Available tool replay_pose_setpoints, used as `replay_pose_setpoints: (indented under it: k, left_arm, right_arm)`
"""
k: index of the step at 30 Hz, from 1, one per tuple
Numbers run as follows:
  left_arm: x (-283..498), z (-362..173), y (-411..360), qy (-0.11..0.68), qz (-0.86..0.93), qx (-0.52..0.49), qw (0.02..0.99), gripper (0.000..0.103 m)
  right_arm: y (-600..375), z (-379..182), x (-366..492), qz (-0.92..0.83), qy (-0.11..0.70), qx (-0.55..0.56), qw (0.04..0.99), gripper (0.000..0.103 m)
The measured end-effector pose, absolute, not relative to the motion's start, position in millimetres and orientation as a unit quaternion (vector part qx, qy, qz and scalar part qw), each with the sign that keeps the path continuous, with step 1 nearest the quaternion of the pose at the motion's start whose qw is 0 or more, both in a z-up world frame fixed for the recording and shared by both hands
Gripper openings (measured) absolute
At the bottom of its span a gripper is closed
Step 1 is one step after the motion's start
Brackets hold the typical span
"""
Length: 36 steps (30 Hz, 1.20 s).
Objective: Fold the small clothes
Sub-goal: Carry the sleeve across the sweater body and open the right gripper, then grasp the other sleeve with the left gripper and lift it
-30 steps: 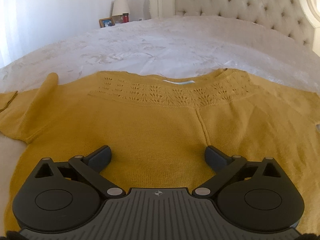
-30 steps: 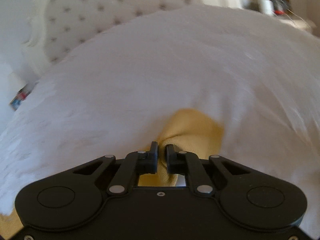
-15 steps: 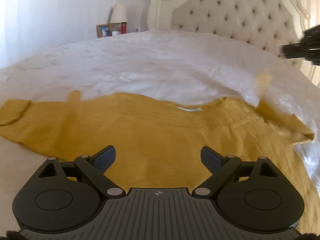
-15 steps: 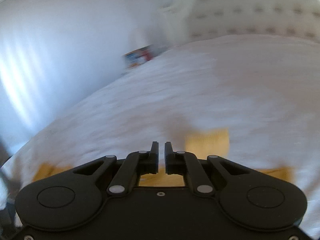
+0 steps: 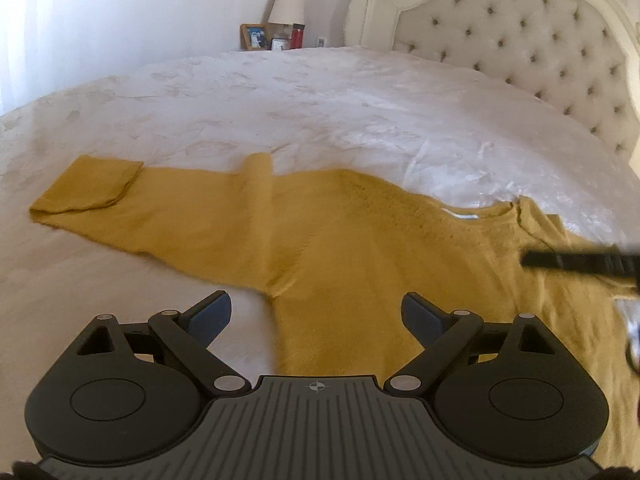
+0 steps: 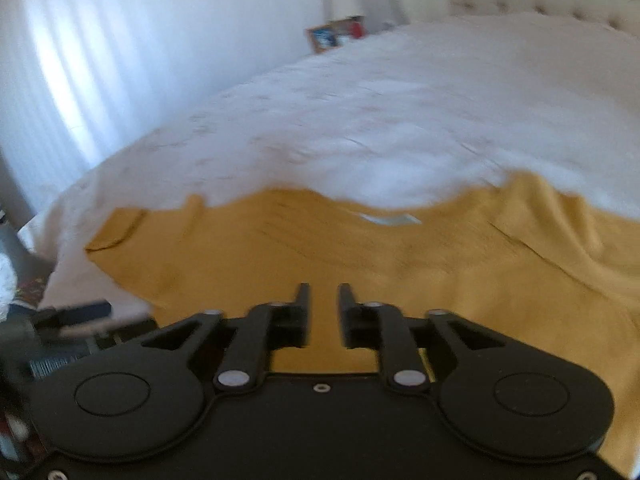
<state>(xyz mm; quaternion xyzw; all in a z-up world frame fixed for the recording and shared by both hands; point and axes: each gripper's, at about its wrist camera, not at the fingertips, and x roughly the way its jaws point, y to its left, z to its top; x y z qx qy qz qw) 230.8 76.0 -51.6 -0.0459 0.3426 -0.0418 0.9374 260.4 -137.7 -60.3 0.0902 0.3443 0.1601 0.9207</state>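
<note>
A mustard knit sweater [image 5: 328, 240] lies flat on the white bed [image 5: 320, 120], with its neck label [image 5: 460, 215] away from me. Its left sleeve stretches out to a turned-back cuff [image 5: 88, 188]. On the other side the fabric lies folded in over the shoulder [image 6: 560, 232]. My left gripper [image 5: 316, 312] hovers open over the sweater's side below the armpit, with nothing between its fingers. My right gripper [image 6: 323, 296] hangs over the sweater's body [image 6: 320, 252]; its jaws are opening, a narrow gap with no cloth in it. One right finger [image 5: 580, 264] reaches in from the right in the left wrist view.
A tufted cream headboard [image 5: 520, 40] stands at the back right. A bedside table carries a lamp [image 5: 286, 6], a picture frame [image 5: 254, 36] and a red bottle [image 5: 297, 36]. The bed's left edge [image 6: 48, 280] drops to clutter, where the left gripper [image 6: 72, 312] shows.
The right gripper held yellow cloth over the bed, swung it across, let go and now parts its jaws above the sweater. The left gripper drew back and left, bringing the left sleeve into view.
</note>
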Motion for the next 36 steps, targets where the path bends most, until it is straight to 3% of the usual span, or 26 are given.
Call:
replay_pose_setpoints:
  k: [1,5,7,10,13,17,34,36]
  left_arm:
    - [235,-49,71,0.344,-0.049,-0.048,0.937,0.093]
    - [252,-43,39,0.345,-0.096,-0.041,0.933,0.093]
    - [263,-41,16,0.350,-0.121,-0.035,0.928,0.093]
    - [278,-44,-19,0.352,-0.154,-0.017,0.923,0.093]
    - [293,-48,-58,0.349,-0.181,0.018,0.919,0.084]
    - [313,-58,-98,0.364,-0.221,0.035,0.904,0.074]
    - [400,-100,-174,0.447,-0.253,-0.039,0.857,0.074]
    - [407,-99,-175,0.444,-0.246,-0.062,0.859,0.062]
  right_arm:
    - [-149,-65,254,0.147,0.348,0.093,0.921,0.058]
    - [-185,-69,218,0.096,0.346,0.065,0.931,0.061]
    - [-199,-74,203,0.073,0.345,0.049,0.935,0.069]
    - [-206,-81,187,0.054,0.342,0.027,0.938,0.072]
    - [-209,-92,176,0.048,0.341,0.016,0.939,0.080]
    - [-211,-102,162,0.059,0.327,0.013,0.943,0.081]
    - [-214,-88,151,0.106,0.304,0.057,0.945,0.082]
    - [-213,-87,150,0.106,0.303,0.057,0.945,0.082]
